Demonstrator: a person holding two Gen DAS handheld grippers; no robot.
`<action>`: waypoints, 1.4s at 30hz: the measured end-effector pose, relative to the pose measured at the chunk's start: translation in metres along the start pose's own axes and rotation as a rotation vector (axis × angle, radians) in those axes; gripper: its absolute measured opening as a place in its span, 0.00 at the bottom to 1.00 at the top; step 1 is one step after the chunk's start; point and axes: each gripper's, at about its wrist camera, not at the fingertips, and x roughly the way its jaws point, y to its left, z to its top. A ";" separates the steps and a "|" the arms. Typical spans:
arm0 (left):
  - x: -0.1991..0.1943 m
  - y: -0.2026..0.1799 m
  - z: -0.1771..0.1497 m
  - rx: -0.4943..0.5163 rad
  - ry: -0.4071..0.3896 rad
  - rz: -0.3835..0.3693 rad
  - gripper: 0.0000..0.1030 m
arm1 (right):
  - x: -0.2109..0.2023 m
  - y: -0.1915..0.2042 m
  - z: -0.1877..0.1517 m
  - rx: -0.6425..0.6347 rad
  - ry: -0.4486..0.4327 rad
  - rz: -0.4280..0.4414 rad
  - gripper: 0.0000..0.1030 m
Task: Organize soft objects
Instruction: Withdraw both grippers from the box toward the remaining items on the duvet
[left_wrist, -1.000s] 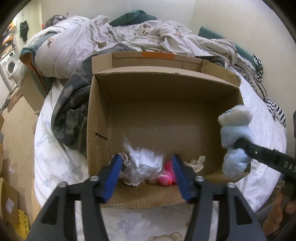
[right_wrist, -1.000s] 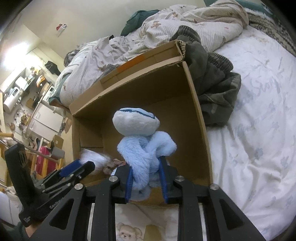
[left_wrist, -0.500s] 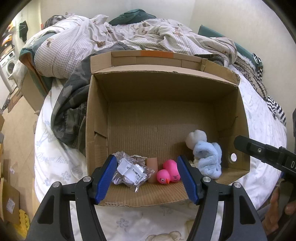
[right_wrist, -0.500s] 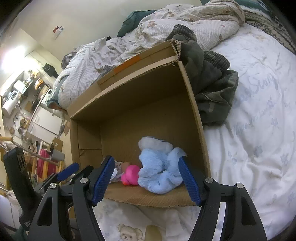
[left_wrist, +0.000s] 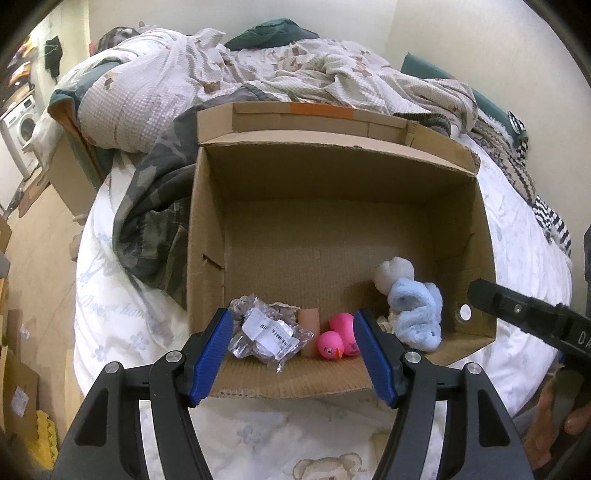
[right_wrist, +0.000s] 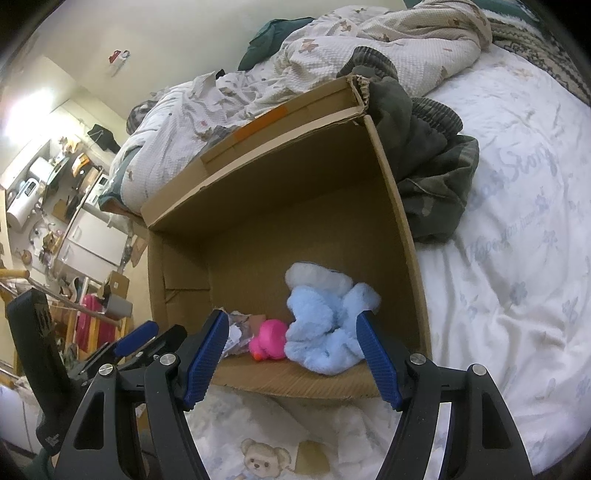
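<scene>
An open cardboard box (left_wrist: 332, 206) (right_wrist: 280, 192) lies on the bed. Inside near its front edge lie a clear plastic packet with a white label (left_wrist: 267, 334), a pink rubber duck (left_wrist: 340, 336) (right_wrist: 269, 339) and a light blue plush toy (left_wrist: 415, 310) (right_wrist: 325, 325). A tan cylinder (left_wrist: 308, 328) stands between packet and duck. My left gripper (left_wrist: 293, 354) is open and empty just outside the box front. My right gripper (right_wrist: 291, 354) is open and empty in front of the plush; its body shows at the right of the left wrist view (left_wrist: 528, 317).
A camouflage garment (left_wrist: 155, 221) (right_wrist: 432, 177) lies against the box's far sides. A rumpled quilt (left_wrist: 280, 70) is piled behind the box. The white printed sheet (right_wrist: 517, 258) spreads to the right. The bed edge and floor (left_wrist: 37, 258) are on the left.
My right gripper opened and dropped the blue plush into the box, then pulled back. My left gripper released the plastic packet, opened wider and drew back slightly.
</scene>
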 end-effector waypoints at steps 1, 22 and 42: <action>-0.003 0.001 -0.001 -0.002 -0.006 0.002 0.63 | -0.001 0.001 -0.001 -0.001 0.000 -0.001 0.74; -0.033 0.010 -0.043 -0.007 0.001 0.048 0.63 | -0.021 0.006 -0.030 -0.036 0.018 -0.045 0.74; -0.020 -0.001 -0.071 0.003 0.080 0.026 0.63 | -0.018 -0.014 -0.070 0.028 0.128 -0.049 0.74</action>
